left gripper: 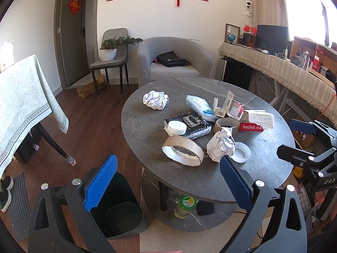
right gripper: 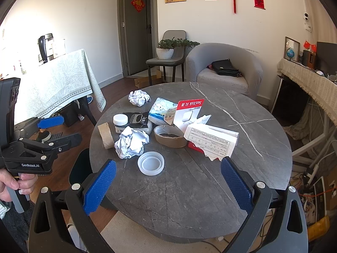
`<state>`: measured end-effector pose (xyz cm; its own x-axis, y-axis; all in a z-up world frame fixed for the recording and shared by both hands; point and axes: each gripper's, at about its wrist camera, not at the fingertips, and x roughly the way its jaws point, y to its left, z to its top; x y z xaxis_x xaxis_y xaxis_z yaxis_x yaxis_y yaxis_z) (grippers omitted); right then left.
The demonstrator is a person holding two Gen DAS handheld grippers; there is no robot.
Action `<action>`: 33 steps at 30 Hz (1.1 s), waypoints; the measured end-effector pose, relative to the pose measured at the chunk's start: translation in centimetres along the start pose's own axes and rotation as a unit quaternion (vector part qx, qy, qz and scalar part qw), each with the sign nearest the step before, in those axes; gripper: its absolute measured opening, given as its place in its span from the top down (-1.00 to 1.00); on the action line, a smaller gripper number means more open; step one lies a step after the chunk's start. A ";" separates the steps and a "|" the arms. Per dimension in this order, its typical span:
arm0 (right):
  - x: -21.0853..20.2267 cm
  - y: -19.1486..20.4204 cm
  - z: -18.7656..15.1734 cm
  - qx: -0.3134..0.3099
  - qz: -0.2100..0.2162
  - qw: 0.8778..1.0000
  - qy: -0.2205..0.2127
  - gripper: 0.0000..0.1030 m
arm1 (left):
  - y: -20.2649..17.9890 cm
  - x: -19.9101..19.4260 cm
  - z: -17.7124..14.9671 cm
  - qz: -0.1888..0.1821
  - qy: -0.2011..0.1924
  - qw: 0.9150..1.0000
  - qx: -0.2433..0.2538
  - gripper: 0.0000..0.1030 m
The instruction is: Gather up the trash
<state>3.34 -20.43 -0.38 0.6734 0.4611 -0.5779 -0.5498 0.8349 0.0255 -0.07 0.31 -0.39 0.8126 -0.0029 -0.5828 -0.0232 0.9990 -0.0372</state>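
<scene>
Trash lies clustered on the round grey marble-pattern desk (right gripper: 210, 189). Left tool (left gripper: 168, 182): fingers spread wide, holding nothing, positioned above the desk's near-left edge and above a dark waste bin (left gripper: 124, 217) standing on the floor beside the desk. Right tool (right gripper: 168, 186): fingers spread wide, holding nothing, positioned over the desk's near edge.

Nearest the right tool lies a translucent plastic lid (right gripper: 150, 163), open side up. Just beyond it sits a crumpled white paper ball (right gripper: 131, 143), touching a cardboard tape core (right gripper: 106, 135) that stands on edge. A second cardboard tape core (right gripper: 170, 136) lies flat to the right, against torn red-and-white SanDisk packaging (right gripper: 210, 142). Behind these lie a black pouch (right gripper: 138, 119) with a white-capped jar (right gripper: 120, 122) beside it, and a white-and-blue tissue pack (right gripper: 161, 112). A second crumpled paper ball (right gripper: 139, 97) lies apart at the far left of the group.

A grey armchair (right gripper: 227, 63) stands beyond the desk.
</scene>
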 end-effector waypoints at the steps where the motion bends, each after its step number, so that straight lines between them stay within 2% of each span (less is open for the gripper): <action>1: 0.0 0.0 0.0 0.000 0.000 1.000 0.000 -0.94 | 0.0 0.0 0.0 0.000 0.000 1.000 0.000 -0.93; 10: 0.5 0.3 0.1 0.001 0.004 1.000 0.002 -0.94 | -0.3 -0.1 0.1 0.003 -0.002 1.000 0.007 -0.93; 15: 0.8 0.6 0.2 0.007 0.031 0.999 0.006 -0.94 | -0.2 -0.1 0.1 0.008 -0.005 1.000 0.017 -0.92; 17: 1.0 0.8 0.3 0.007 0.037 0.999 0.007 -0.92 | -0.1 0.0 0.2 0.002 -0.003 1.000 0.017 -0.92; 19: 1.2 1.2 0.5 0.004 0.043 0.999 0.008 -0.78 | 0.2 0.2 0.3 -0.004 -0.002 1.000 0.018 -0.91; 21: 1.4 1.4 0.6 0.003 0.049 0.999 0.011 -0.74 | 0.4 0.5 0.3 -0.013 0.000 1.000 0.019 -0.91; 26: 2.0 1.7 0.6 0.000 0.065 0.998 0.021 -0.72 | 0.6 1.5 0.1 -0.027 0.011 0.999 0.037 -0.87; 29: 2.2 1.8 0.7 -0.003 0.079 0.997 0.025 -0.70 | 0.6 2.3 0.1 -0.041 0.023 0.997 0.054 -0.76; 30: 2.3 1.8 0.7 -0.004 0.084 0.996 0.027 -0.62 | 0.5 2.6 0.1 -0.045 0.026 0.997 0.056 -0.72; 33: 2.7 1.7 0.9 -0.006 0.097 0.995 0.034 -0.58 | 0.7 3.7 0.1 -0.056 0.037 0.996 0.052 -0.70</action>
<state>4.64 -17.46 -1.21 0.5189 0.5915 -0.6172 -0.6728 0.7280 0.1320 2.97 1.04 -2.45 0.7614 -0.1132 -0.6384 0.1287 0.9914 -0.0222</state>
